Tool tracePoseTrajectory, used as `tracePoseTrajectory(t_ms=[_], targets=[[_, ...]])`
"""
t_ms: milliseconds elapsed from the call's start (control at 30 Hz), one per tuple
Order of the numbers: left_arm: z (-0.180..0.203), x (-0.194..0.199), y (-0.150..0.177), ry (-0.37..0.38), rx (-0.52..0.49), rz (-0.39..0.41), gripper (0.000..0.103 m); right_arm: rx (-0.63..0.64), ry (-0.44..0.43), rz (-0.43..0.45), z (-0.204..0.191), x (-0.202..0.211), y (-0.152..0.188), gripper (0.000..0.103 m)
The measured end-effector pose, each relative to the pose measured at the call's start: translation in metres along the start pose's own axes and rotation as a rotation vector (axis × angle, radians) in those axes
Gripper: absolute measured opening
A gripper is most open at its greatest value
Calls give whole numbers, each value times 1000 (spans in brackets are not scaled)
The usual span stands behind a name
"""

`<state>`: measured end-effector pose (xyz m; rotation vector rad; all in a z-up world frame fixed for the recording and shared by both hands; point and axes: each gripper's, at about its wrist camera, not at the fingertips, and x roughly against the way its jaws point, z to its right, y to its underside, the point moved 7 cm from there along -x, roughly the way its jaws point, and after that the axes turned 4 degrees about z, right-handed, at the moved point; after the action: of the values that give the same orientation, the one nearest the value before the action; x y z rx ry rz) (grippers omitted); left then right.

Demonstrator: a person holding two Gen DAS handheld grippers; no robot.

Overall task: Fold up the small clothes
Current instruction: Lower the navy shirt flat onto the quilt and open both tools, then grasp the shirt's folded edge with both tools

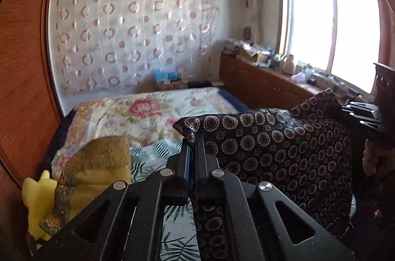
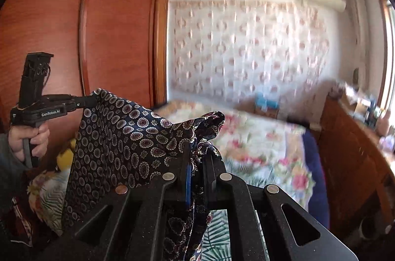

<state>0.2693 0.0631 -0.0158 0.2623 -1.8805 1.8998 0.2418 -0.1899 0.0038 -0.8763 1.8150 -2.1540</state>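
Observation:
A dark silky garment with round medallion print (image 1: 284, 144) hangs stretched in the air above the bed, held between both grippers. My left gripper (image 1: 193, 141) is shut on one top corner, and cloth trails down between its fingers. In the right wrist view my right gripper (image 2: 197, 152) is shut on the bunched opposite corner of the garment (image 2: 118, 137). That view also has the left gripper (image 2: 92, 97) at the left, pinching its corner, with a person's hand (image 2: 29, 137) on its handle. The right gripper (image 1: 345, 110) shows at the garment's far right edge.
Below lies a bed with a floral quilt (image 1: 148, 112). A mustard-brown cloth (image 1: 98, 162) and a yellow plush toy (image 1: 37, 196) sit at its near left. A red-brown wardrobe (image 2: 74, 26) stands left, and a cluttered wooden cabinet (image 1: 259, 83) runs under the window.

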Motion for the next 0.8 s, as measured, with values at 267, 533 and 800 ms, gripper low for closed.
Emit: tracePoseTrajectory(t_ms=[267, 533, 800], targets=[[-15, -36, 68, -27, 15, -155, 57, -9, 127, -308, 52, -127, 91, 55], [13, -2, 105, -15, -18, -184, 66, -65, 89, -338, 51, -87, 126, 56], [27, 22, 152, 2, -12, -244, 66, -130, 53, -366, 32, -29, 167, 56]])
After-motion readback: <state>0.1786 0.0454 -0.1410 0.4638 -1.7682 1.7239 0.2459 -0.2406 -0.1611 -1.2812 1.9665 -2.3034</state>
